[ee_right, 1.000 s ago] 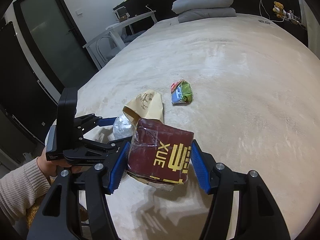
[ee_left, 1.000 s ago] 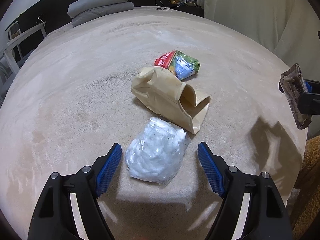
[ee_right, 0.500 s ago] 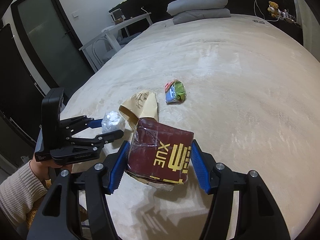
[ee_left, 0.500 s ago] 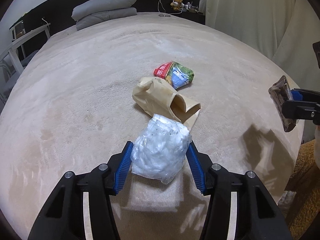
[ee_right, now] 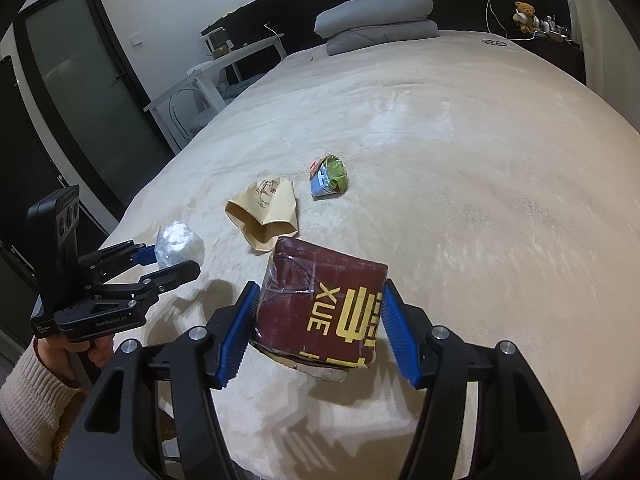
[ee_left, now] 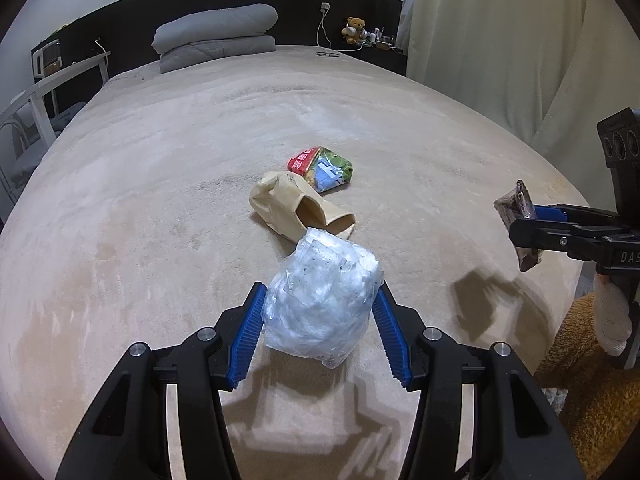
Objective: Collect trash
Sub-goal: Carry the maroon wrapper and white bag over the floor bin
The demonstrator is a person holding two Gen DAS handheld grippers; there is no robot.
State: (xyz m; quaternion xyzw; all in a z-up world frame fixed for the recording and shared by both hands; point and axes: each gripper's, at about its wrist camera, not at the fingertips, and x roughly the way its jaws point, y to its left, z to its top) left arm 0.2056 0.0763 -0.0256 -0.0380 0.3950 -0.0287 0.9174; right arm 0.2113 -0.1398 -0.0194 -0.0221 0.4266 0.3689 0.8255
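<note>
My left jaws clench the plastic wad, my right the maroon pack, both lifted for binning; paper bag waits at twelve o'clock.

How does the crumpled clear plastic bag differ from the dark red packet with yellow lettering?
The crumpled clear plastic bag is see-through, whitish and bunched into a lump; the dark red packet with yellow lettering is opaque and boxier. The bag sits in the left gripper, the packet in the right gripper. Both are clamped between blue pads above the beige bed cover.
</note>
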